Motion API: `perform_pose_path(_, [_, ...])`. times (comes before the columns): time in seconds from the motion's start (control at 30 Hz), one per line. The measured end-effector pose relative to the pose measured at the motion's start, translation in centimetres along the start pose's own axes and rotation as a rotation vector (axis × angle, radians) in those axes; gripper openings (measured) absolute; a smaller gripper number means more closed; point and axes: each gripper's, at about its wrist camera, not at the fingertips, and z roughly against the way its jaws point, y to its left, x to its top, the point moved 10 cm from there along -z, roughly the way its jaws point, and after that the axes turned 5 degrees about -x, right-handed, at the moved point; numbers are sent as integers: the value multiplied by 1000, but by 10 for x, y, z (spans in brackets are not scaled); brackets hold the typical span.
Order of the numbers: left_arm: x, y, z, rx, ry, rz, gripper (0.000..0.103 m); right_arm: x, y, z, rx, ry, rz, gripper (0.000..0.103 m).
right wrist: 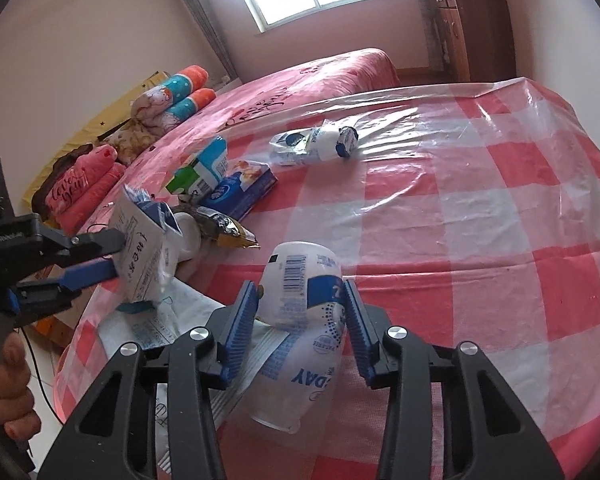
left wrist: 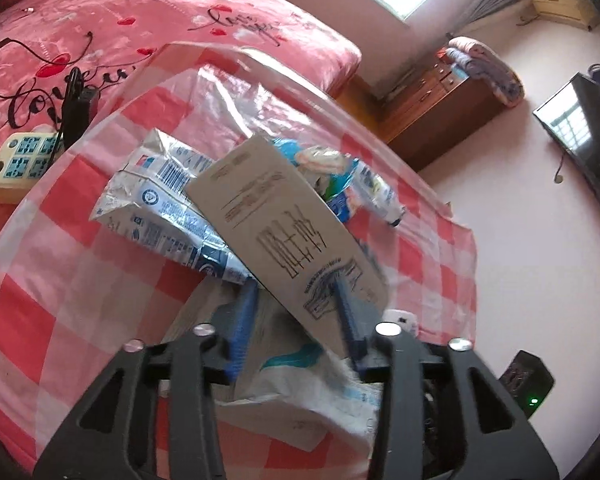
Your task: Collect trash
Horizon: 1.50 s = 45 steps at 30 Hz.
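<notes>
My left gripper (left wrist: 296, 304) is shut on a flattened grey carton (left wrist: 288, 224) with printed characters; it also shows in the right wrist view (right wrist: 140, 256), held upright at the table's left edge. My right gripper (right wrist: 300, 316) is shut on a white and blue plastic cup (right wrist: 304, 320) lying on its side, just above the table. A crushed milk carton (left wrist: 160, 208) and other wrappers lie beyond the grey carton. A white plastic bag (right wrist: 180, 320) lies flat under both grippers.
A round table with a red and white checked cloth (right wrist: 480, 220) under clear plastic. On it lie a blue box (right wrist: 240, 190), a green and white carton (right wrist: 200, 172), a foil wrapper (right wrist: 228, 232) and a crushed bottle (right wrist: 316, 142). A pink bed (left wrist: 140, 32) stands behind.
</notes>
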Motion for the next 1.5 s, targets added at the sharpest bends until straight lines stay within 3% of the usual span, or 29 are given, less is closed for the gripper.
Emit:
perform_pose_path(0.13, [6, 2, 1, 30, -27, 10, 77, 1, 0, 2, 5, -10, -2, 44])
perform_pose_path(0.2, [9, 3, 0, 42, -28, 34, 82, 1, 0, 5, 10, -19, -1, 44])
perform_pose_path(0.37, [11, 9, -12, 72, -3, 113, 88, 2, 1, 10, 22, -31, 1, 44])
perform_pose_path(0.63, [13, 13, -33, 19, 31, 287, 90, 1, 10, 13, 42, -35, 30, 43])
perform_pose_path(0.8, [22, 17, -41, 25, -7, 313, 94, 0, 13, 12, 54, -28, 34, 42])
perform_pose_path(0.87, [26, 16, -42, 23, -30, 268, 94, 0, 15, 12, 57, -28, 38, 41])
perform_pose_path(0.97, [28, 16, -40, 18, -50, 240, 88, -1, 15, 12, 60, -26, 36, 41])
perform_pose_path(1.07, [32, 12, -32, -14, -75, 224, 69, -1, 15, 11, 59, -25, 37, 41])
perform_pose_path(1.13, [33, 5, -31, -53, -60, 202, 50, -2, 15, 11, 58, -21, 36, 41])
perform_pose_path(1.33, [28, -12, -24, -115, -60, 135, 29, -6, 16, 4, 55, 11, 44, 44])
perform_pose_path(1.4, [24, -15, -20, -118, -54, 110, 27, -7, 17, 3, 50, 19, 49, 52])
perform_pose_path(1.5, [22, -16, -14, -118, -61, 83, 27, -8, 18, 1, 46, 26, 59, 54])
